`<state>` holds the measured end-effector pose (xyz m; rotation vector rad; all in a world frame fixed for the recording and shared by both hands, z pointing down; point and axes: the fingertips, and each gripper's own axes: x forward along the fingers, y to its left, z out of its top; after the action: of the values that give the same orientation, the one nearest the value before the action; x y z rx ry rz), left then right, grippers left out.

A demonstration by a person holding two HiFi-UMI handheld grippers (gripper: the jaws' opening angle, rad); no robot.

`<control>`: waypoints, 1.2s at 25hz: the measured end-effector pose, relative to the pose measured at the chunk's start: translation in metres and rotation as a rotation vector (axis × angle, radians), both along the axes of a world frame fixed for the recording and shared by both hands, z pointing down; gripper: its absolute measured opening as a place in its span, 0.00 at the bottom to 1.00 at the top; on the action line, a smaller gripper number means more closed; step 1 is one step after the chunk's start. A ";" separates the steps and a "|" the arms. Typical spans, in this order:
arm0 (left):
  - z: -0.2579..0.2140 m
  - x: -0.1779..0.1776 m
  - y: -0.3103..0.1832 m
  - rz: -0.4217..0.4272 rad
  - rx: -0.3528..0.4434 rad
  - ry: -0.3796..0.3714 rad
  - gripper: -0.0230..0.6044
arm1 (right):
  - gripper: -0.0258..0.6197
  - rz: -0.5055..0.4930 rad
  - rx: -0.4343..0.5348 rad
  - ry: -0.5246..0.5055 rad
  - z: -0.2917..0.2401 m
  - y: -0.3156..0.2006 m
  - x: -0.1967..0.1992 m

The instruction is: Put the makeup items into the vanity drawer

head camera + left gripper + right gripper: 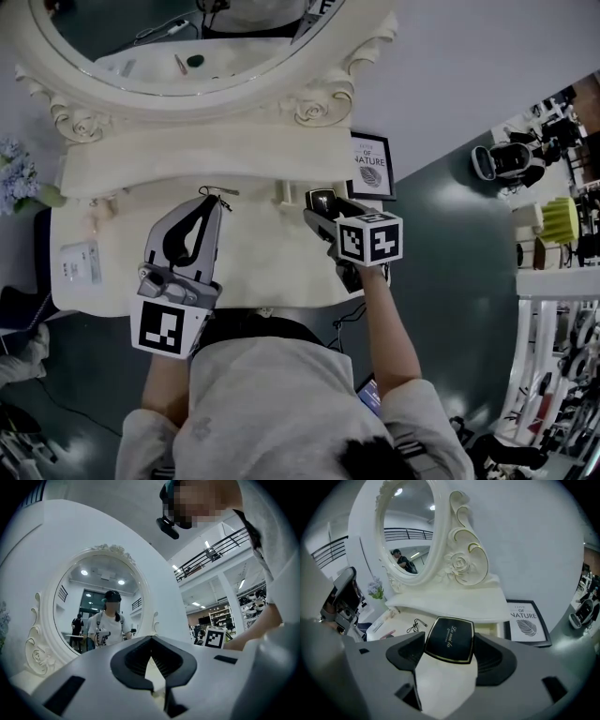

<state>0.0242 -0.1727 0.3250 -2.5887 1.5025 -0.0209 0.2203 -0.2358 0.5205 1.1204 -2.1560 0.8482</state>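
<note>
Black with a gold rim, a makeup compact [449,639] sits pinched between the jaws of the right gripper [323,207]. It is held above the back right part of the cream vanity top [262,274], just in front of the raised shelf [206,155] beneath the oval mirror [187,47]. The grip across its side edges leaves the lid face up and roughly level, apparently so it can go in flat. A pale recess [491,629] under the shelf, just beyond the compact, looks like the open drawer, though the gripper hides most of its walls. The left gripper [212,203] hangs over the middle of the top with its jaws drawn together on nothing, probably parked clear of the working side. Its tips are close to a thin black looped wire [217,193] lying near the foot of the shelf. A white card [82,262] lies well apart at the left end. A framed leaf print [371,165] stands against the wall just right of the vanity, beside the right gripper's line of travel. Room ahead looks tight, with the shelf overhang above and the print to the right. The bare top between the two grippers is the open ground for backing out.
</note>
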 end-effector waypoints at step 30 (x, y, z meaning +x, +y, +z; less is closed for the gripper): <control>0.003 -0.017 -0.004 -0.049 -0.007 0.002 0.06 | 0.53 -0.028 -0.336 0.194 0.041 -0.040 0.003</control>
<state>0.0068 -0.1764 0.3283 -2.5578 1.5686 -0.0297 0.2236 -0.2757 0.5612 0.9564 -1.7871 1.0009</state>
